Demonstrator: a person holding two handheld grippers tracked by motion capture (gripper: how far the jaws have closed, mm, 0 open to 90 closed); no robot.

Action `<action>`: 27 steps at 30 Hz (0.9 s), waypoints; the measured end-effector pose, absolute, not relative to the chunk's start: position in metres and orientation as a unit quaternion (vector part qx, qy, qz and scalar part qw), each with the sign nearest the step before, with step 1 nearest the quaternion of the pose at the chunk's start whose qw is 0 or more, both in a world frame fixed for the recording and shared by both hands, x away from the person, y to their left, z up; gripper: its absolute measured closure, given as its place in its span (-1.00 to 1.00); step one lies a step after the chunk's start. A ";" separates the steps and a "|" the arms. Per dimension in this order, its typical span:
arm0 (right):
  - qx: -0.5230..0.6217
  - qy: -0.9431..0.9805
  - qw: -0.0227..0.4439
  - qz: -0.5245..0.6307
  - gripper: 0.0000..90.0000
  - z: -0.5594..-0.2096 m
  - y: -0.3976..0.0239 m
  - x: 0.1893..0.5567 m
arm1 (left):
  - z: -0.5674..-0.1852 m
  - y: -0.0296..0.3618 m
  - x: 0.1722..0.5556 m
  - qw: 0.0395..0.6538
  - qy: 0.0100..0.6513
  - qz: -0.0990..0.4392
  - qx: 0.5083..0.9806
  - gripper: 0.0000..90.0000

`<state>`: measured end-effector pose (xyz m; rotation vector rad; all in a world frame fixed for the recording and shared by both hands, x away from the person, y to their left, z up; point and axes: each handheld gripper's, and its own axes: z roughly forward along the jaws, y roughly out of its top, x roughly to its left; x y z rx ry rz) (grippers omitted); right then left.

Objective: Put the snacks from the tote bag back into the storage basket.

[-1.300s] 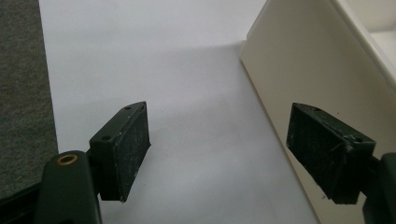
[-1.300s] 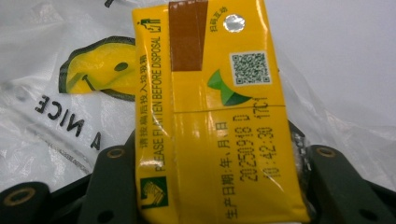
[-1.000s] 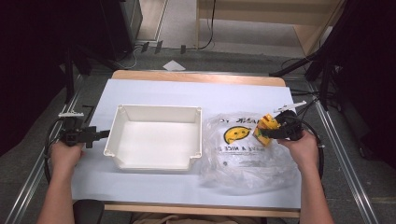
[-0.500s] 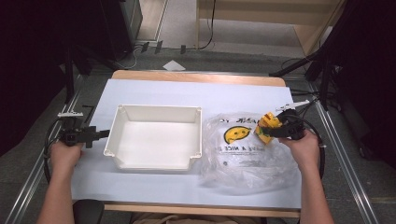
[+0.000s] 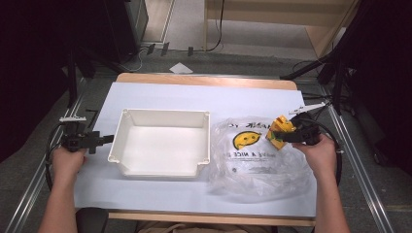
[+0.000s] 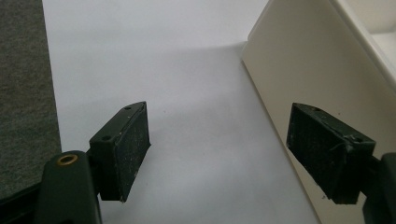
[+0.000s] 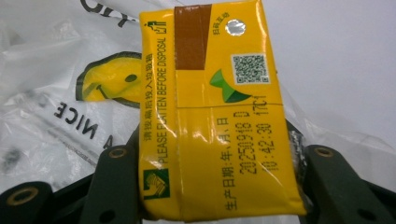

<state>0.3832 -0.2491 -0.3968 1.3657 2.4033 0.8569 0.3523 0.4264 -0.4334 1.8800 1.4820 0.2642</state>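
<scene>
While above bag (image 5: 252, 160), carton (image 5: 281, 132) (claw-gripped)

Recording lab or test bay — white-covered work table (image 5: 160, 97) on a metal rail frame (image 5: 362, 179), black stands (image 5: 335, 77) and loose cables (image 5: 221, 29) over grey carpet floor (image 5: 189, 24), dark surroundings, a pale wooden cabinet (image 5: 291, 12) behind — instrumented, not domestic.

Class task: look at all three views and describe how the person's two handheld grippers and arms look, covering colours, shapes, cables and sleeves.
Both grippers, left gripper and right gripper, are black with two blocky jaws. Their flat, rectangular pads are dark and finely textured. Brass-coloured rivets mark the linkage arms. A grey plate tops each, and a black cable loops away from it. The forearms are bare, with no sleeves visible.
</scene>
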 end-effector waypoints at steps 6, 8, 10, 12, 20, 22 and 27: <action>0.457 0.830 0.120 0.296 0.15 -0.392 -0.242 0.381 | -0.433 0.427 0.352 0.358 0.575 0.101 0.729 -0.50; 0.452 0.833 0.117 0.298 0.15 -0.391 -0.240 0.381 | -0.433 0.427 0.352 0.359 0.574 0.103 0.729 -0.50; 0.450 0.834 0.117 0.298 0.15 -0.390 -0.238 0.380 | -0.433 0.427 0.352 0.359 0.575 0.103 0.728 -0.50; 0.448 0.835 0.114 0.299 0.15 -0.390 -0.236 0.380 | -0.433 0.427 0.352 0.359 0.576 0.104 0.727 -0.50; 0.432 0.843 0.112 0.300 0.15 -0.386 -0.226 0.378 | -0.434 0.427 0.353 0.359 0.576 0.102 0.727 -0.50; 0.427 0.847 0.109 0.298 0.15 -0.385 -0.223 0.377 | -0.434 0.427 0.353 0.359 0.576 0.102 0.728 -0.50; 0.411 0.855 0.099 0.299 0.15 -0.387 -0.216 0.377 | -0.434 0.427 0.353 0.359 0.576 0.102 0.728 -0.50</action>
